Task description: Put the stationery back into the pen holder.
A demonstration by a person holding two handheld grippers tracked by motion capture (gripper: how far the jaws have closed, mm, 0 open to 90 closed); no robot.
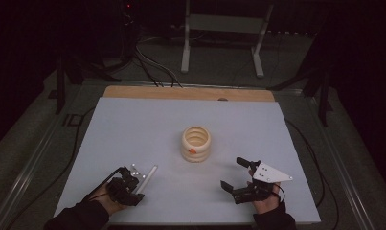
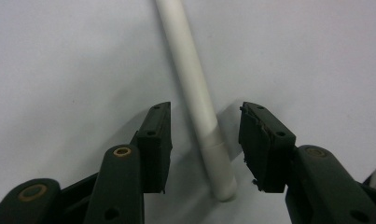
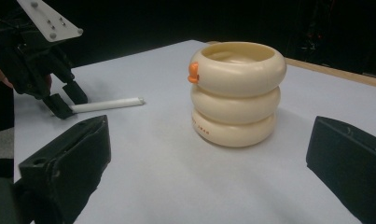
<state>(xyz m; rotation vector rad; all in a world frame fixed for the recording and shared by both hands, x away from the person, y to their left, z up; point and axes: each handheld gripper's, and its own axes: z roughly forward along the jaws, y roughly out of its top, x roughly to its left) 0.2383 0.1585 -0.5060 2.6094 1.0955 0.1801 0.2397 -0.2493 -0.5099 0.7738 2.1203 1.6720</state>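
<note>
A white stick (image 1: 149,178) lies on the pale mat (image 1: 133,124) near the front left. My left gripper (image 1: 139,188) straddles its near end. In the left gripper view the stick (image 2: 199,93) runs between the jaws of my left gripper (image 2: 204,121), and a gap shows on each side, so the pads do not press it. A cream ringed pot (image 1: 196,143) with a small orange mark stands upright mid-table. My right gripper (image 1: 232,174) rests at the front right, open wide and holding nothing, aimed at the pot (image 3: 237,93).
The mat covers a wooden tabletop whose bare far edge (image 1: 190,93) shows at the back. A white stand (image 1: 186,48) and cables sit on the floor beyond. The surroundings are dark. In the right gripper view the left gripper (image 3: 69,103) sits at the stick's (image 3: 106,104) end.
</note>
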